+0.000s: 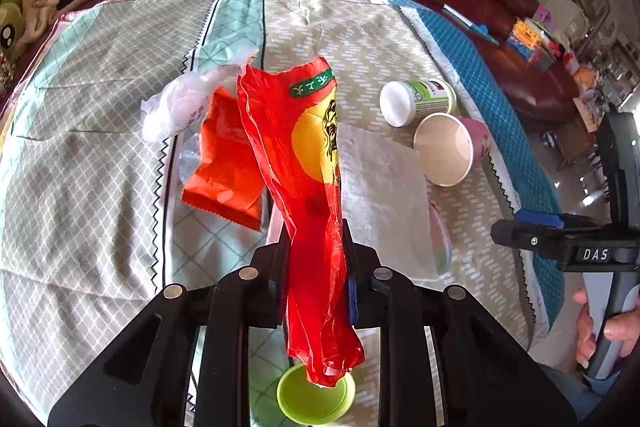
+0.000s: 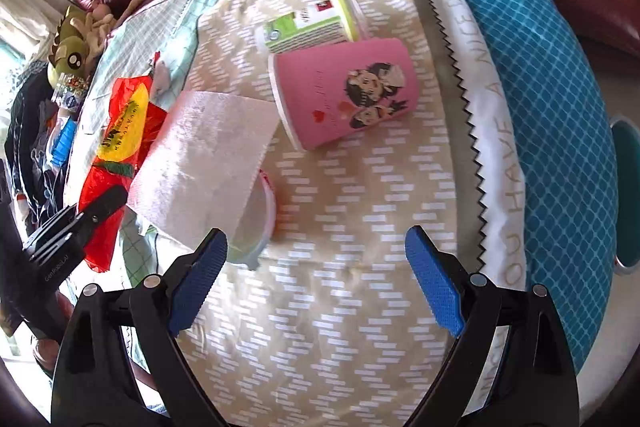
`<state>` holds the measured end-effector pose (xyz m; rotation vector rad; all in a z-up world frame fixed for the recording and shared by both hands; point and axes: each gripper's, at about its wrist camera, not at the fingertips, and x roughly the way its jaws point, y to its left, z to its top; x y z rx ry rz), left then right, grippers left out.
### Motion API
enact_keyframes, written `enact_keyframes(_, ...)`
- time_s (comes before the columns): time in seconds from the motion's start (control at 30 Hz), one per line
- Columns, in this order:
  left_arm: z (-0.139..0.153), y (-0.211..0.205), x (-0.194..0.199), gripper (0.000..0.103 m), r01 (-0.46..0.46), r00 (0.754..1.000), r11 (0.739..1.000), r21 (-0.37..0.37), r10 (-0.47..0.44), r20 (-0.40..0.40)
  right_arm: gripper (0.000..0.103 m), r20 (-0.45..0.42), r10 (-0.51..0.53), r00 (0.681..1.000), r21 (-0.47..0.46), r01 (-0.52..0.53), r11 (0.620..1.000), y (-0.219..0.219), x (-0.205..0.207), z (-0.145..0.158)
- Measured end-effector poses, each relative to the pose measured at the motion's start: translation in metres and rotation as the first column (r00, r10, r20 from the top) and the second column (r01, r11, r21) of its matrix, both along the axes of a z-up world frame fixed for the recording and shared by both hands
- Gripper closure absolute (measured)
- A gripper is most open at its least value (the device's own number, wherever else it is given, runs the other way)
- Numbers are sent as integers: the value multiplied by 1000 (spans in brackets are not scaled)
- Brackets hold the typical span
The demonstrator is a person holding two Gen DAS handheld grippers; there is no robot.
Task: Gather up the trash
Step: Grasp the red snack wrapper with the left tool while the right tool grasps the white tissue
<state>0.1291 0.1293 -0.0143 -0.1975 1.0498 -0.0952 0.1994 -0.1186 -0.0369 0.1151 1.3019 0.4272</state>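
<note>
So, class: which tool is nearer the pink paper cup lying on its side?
Right. The right tool hangs open just short of the pink paper cup; the left tool sits farther off, clamping the red plastic bag.

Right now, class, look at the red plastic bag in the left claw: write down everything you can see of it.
The red plastic bag is thin, crinkled film, printed with a yellow disc, dark figures and a green label near its top edge. The left claw is shut on its bunched middle. The upper part stands spread above the patterned cloth; the lower end hangs twisted over a green lid. Behind it lie an orange packet and a white napkin.
</note>
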Motion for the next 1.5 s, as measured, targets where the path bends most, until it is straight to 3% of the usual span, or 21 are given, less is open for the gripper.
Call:
enact_keyframes(0.23,-25,25,-23,75,-39,998,999,-22,38,-42,16,26,125,992,27,-126,992,65,4,-1)
enact_keyframes(0.33,-32,35,-28,55,-72,996,997,-15,71,-46,16,32,153,988,28,-154,988,88,10,-5)
enact_keyframes(0.47,-35,48,-30,37,-112,993,994,6,112,-35,16,47,182,982,-4,-182,983,111,18,-12)
enact_keyframes(0.67,-34,62,-32,17,-153,988,988,29,153,-13,16,32,205,978,-53,-203,978,127,24,-27)
enact_keyframes(0.8,-42,72,-31,16,-180,983,983,32,181,-32,16,51,220,974,-72,-216,974,135,19,-34)
enact_keyframes(0.87,-49,77,-30,16,-185,981,983,20,185,-49,29,67,221,973,-77,-216,973,136,17,-32)
enact_keyframes(0.93,-56,79,-29,16,-187,980,982,10,188,-64,55,74,229,971,-79,-223,972,137,14,-28)
enact_keyframes(0.97,-58,79,-30,16,-189,980,982,9,189,-63,62,80,231,970,-85,-224,971,137,13,-26)
enact_keyframes(1.03,-58,79,-32,23,-198,979,980,20,199,-52,70,79,220,972,-71,-215,974,133,12,-22)
enact_keyframes(1.07,-57,79,-32,36,-203,978,979,30,205,-46,73,79,214,974,-58,-210,976,130,11,-19)
enact_keyframes(1.1,-56,79,-33,42,-207,977,978,34,208,-43,78,81,213,974,-51,-209,977,127,10,-15)
enact_keyframes(1.17,-54,81,-35,69,-203,978,979,16,203,-41,82,90,206,974,-36,-203,978,121,7,-8)
enact_keyframes(1.2,-53,83,-36,75,-200,979,980,0,200,-43,88,101,204,974,-35,-202,979,118,5,-4)
enact_keyframes(1.23,-52,83,-38,88,-202,979,979,-12,201,-44,89,111,204,973,-33,-201,979,117,2,0)
enact_keyframes(1.33,-44,85,-45,95,-228,973,973,-12,228,-25,89,115,191,975,12,-193,981,107,-4,11)
enact_keyframes(1.5,-20,81,-57,96,-239,970,971,-9,240,32,89,117,169,979,78,-178,981,90,-11,29)
